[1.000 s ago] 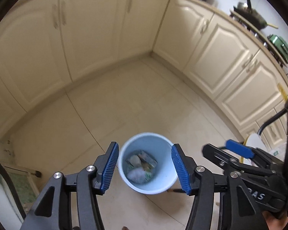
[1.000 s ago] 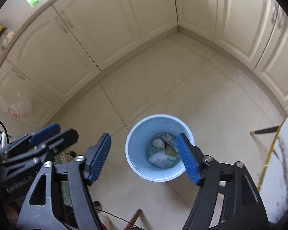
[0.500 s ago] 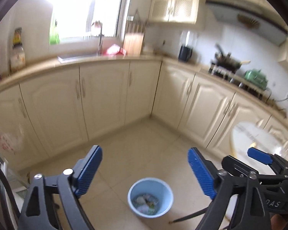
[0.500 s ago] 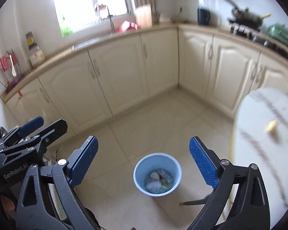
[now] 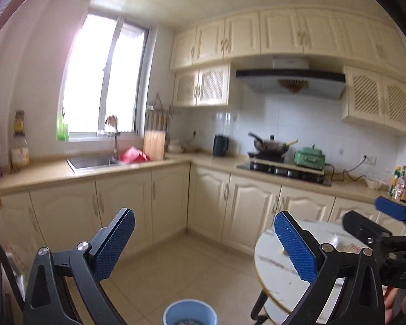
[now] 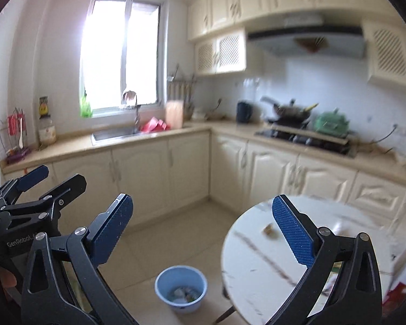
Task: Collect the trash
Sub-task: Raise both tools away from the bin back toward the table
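A light blue bin [image 6: 180, 284] stands on the tiled floor with several scraps of trash [image 6: 184, 293] in it; only its rim [image 5: 189, 311] shows at the bottom edge of the left wrist view. Beside it is a round white marble table [image 6: 257, 265], where a small tan scrap [image 6: 269, 228] lies. The same table [image 5: 278, 276] carries a white scrap [image 5: 335, 241]. My left gripper [image 5: 203, 214] and right gripper [image 6: 202, 197] are held high over the floor, side by side. The jaws of both are opening wide, with nothing between them.
Cream cabinets [image 5: 121, 205] run along two walls under a beige counter [image 6: 75, 146]. On it are a sink [image 5: 92, 161], a kettle [image 5: 220, 145], a stove with a wok [image 5: 270, 145] and a green pot [image 5: 310, 158]. Open floor [image 6: 176, 230] lies between cabinets and table.
Both grippers rose and tipped up from looking down into the bin to facing the kitchen. Their jaws widened. The bin slid to the bottom of both views, and the table came into sight.
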A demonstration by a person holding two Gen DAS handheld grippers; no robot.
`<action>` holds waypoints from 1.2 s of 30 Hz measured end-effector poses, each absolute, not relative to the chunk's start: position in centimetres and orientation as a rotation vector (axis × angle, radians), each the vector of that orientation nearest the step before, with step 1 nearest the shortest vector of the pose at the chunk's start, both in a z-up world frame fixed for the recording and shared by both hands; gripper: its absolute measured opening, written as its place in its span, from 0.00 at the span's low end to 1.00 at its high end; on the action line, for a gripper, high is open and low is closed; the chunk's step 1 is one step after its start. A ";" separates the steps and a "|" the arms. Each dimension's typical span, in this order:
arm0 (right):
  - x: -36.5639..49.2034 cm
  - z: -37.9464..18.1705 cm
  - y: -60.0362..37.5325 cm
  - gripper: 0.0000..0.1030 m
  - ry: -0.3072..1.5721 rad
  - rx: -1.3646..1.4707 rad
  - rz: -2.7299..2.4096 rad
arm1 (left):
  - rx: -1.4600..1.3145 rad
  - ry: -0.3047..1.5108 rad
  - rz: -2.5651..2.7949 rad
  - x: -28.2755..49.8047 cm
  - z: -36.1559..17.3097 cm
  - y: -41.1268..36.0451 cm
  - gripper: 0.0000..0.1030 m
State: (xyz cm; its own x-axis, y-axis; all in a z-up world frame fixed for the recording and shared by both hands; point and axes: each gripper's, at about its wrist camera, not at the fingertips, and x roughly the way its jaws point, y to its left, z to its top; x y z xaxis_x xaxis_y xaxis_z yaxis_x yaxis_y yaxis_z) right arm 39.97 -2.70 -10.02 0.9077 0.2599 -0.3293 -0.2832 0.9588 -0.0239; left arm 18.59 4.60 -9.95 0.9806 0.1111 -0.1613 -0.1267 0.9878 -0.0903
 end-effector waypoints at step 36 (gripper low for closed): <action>33.2 -7.5 -20.0 1.00 0.207 0.017 -0.122 | 0.032 0.247 -0.029 24.7 -16.1 -6.1 0.99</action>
